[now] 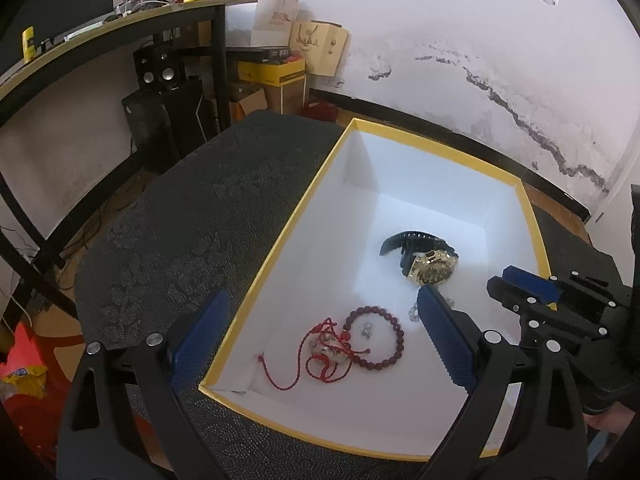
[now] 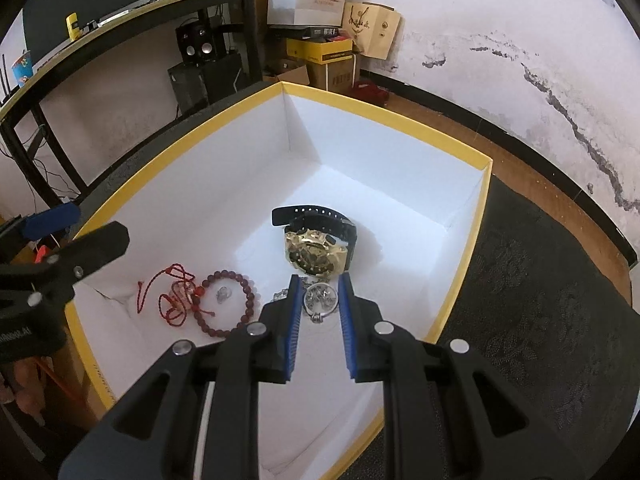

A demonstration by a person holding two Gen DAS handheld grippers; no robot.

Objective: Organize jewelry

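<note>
A white box with a yellow rim (image 1: 280,232) (image 2: 460,280) sits on a black patterned cloth. Inside lie a gold watch with a black strap (image 1: 430,268) (image 2: 316,252), a dark red bead bracelet (image 1: 384,340) (image 2: 244,300), a red cord with a charm (image 1: 320,354) (image 2: 176,296) and a small silver piece (image 1: 366,328) (image 2: 222,294) within the bracelet's loop. My right gripper (image 2: 320,284) (image 1: 520,288) is low in the box, shut on a round silver pendant (image 2: 320,300) just in front of the watch. My left gripper (image 1: 320,320) is open, straddling the box's left wall over the red cord.
The black cloth (image 1: 180,220) (image 2: 540,300) covers the table around the box. Beyond it stand a black-framed desk (image 1: 120,28), speakers (image 1: 158,68) and stacked cartons and paper bags (image 1: 280,72) against a cracked white wall. A person's hand (image 2: 16,392) shows at the lower left.
</note>
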